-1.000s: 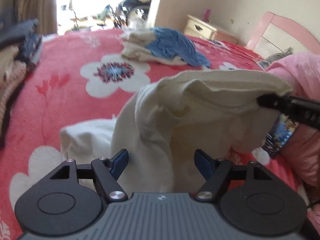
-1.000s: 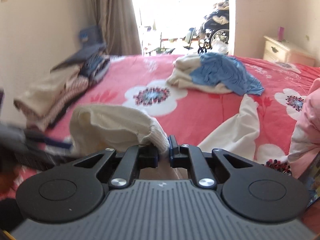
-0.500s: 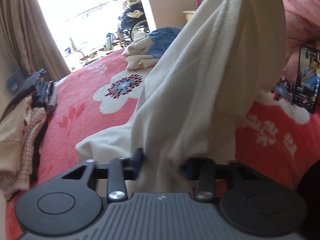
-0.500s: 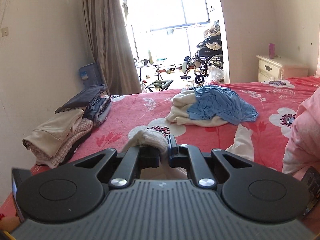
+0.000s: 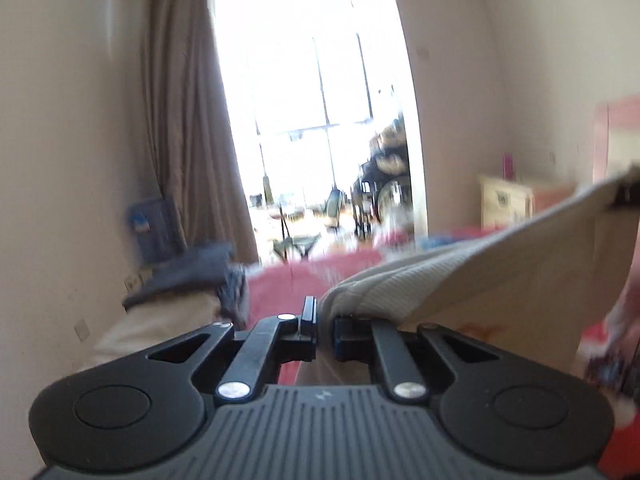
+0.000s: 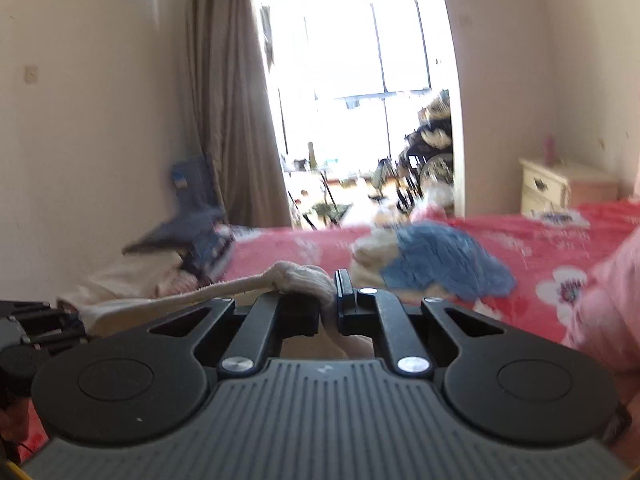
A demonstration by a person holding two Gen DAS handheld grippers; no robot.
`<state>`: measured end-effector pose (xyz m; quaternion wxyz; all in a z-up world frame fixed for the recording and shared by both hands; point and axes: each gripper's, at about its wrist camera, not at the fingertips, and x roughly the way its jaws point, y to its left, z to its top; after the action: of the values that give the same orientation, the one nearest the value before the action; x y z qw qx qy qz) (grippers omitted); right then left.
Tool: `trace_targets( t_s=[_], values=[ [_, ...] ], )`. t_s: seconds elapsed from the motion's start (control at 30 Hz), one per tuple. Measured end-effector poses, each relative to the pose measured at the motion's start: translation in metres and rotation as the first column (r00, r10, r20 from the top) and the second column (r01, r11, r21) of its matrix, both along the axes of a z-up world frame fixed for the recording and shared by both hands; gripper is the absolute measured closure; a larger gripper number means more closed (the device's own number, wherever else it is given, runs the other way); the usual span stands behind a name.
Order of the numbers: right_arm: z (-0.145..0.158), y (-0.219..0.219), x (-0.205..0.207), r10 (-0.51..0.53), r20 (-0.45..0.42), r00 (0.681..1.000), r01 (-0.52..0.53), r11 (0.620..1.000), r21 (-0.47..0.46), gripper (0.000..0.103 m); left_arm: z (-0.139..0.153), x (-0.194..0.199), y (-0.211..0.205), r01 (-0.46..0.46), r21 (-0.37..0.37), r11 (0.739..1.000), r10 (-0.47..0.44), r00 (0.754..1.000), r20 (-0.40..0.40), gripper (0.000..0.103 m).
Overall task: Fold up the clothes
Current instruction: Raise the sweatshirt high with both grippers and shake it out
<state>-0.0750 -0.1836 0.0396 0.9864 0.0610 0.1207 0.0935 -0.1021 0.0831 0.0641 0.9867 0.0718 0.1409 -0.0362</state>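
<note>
Two hand-held grippers [image 5: 326,326] [image 6: 328,308] clamp one cream garment [image 5: 480,280].

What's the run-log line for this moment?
left tool: just closed on cream garment | right tool: shut on same garment | garment: stretched between tools above red bedspread | fold: not yet made

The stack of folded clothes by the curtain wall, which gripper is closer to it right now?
Left. The left gripper, shut on the cream garment, sits just right of the folded stack. The right gripper holds the garment's other end, farther right.
</note>
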Motion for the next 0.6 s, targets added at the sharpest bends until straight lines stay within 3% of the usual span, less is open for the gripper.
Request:
trace_targets(
  t_s=[0.1, 0.2, 0.37, 0.6],
  values=[
    [0.041, 0.004, -0.013, 0.029, 0.100, 0.995, -0.031, 0.999, 0.025, 0.097, 0.058, -0.017, 0.026, 0.080, -0.159, 0.984, -0.064, 0.993, 0.099, 0.095],
    [0.085, 0.001, -0.029, 0.071, 0.209, 0.975, -0.085, 0.995, 0.057, 0.097, 0.109, -0.039, 0.038, 0.139, -0.166, 0.976, -0.098, 0.967, 0.235, 0.095],
    [0.147, 0.001, -0.063, 0.115, 0.384, 0.916, -0.141, 0.989, 0.042, 0.097, 0.172, -0.076, 0.042, 0.218, -0.146, 0.965, -0.151, 0.918, 0.367, 0.095],
    [0.201, -0.014, -0.105, 0.148, 0.562, 0.814, -0.202, 0.979, 0.035, 0.097, 0.230, -0.120, 0.037, 0.294, -0.136, 0.946, -0.188, 0.840, 0.509, 0.095]
  ],
)
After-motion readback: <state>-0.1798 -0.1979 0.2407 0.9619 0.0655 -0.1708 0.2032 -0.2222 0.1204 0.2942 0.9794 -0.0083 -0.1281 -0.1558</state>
